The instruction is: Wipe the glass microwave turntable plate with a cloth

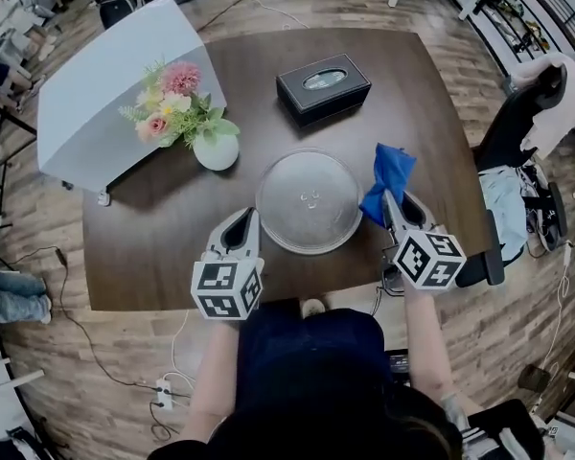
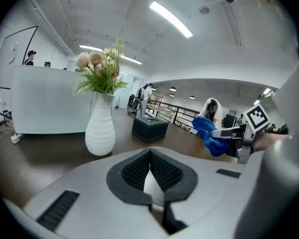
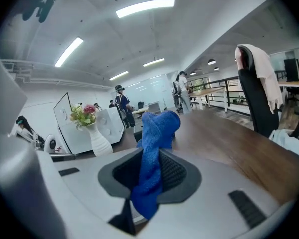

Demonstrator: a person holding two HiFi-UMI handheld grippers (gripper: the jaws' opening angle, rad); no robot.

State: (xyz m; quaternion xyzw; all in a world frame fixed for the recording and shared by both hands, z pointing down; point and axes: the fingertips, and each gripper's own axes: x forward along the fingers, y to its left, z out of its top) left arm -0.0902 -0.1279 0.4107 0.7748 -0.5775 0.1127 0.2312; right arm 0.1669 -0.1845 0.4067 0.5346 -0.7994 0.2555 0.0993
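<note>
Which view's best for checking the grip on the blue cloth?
Right gripper view: the blue cloth sits pinched between the jaws, bunched above them. Head view shows it from above, standing up from the right gripper beside the glass plate. Left gripper view shows it small, side-on.

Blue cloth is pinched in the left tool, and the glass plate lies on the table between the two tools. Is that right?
Not quite. The blue cloth is pinched in the right tool, not the left tool, whose jaws are together on nothing. The right gripper view shows this plainly. The glass plate does lie on the table between the two tools.
</note>
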